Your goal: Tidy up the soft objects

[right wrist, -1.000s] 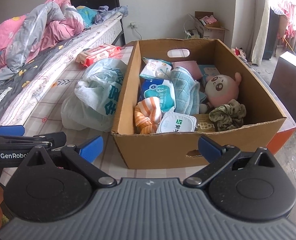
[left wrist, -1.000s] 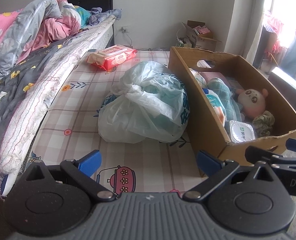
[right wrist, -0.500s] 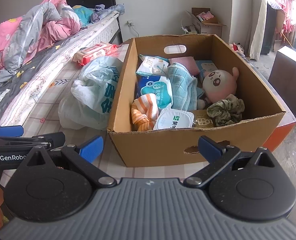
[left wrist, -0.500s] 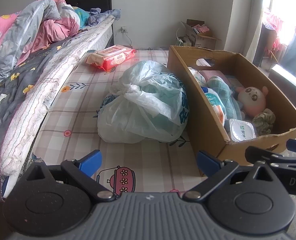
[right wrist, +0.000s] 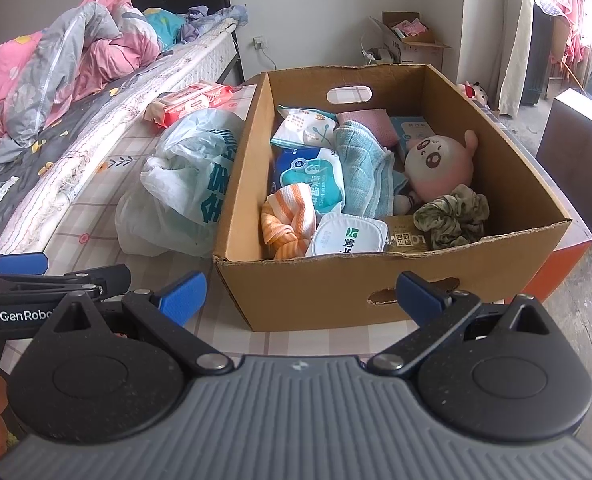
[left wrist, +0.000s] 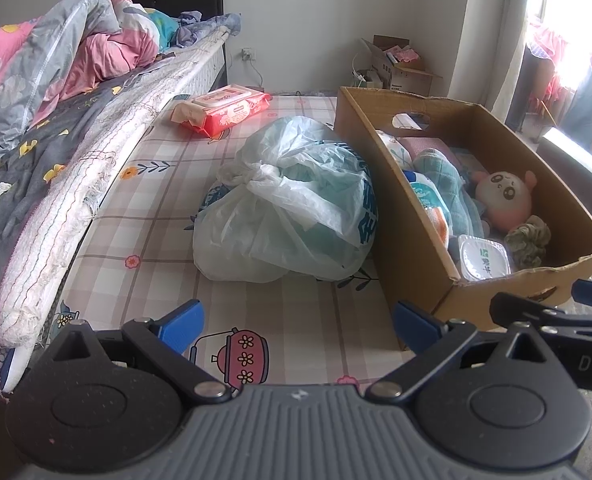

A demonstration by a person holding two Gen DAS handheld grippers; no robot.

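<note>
So "GenRobo" is read on the left claw [right wrist: 24,276]; both claws are spread, nothing gripped; the cardboard box [right wrist: 335,292] is laid lengthwise toward the wall.

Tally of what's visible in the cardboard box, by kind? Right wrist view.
Wipe or tissue packs: 3 (white, blue, white-lidded)
Cloths: 3 (teal, pink, orange-striped)
Plush toys: 1
Scrunchies: 1
Flat packets, partly hidden: 2 (blue, gold)
Total: 10
</note>
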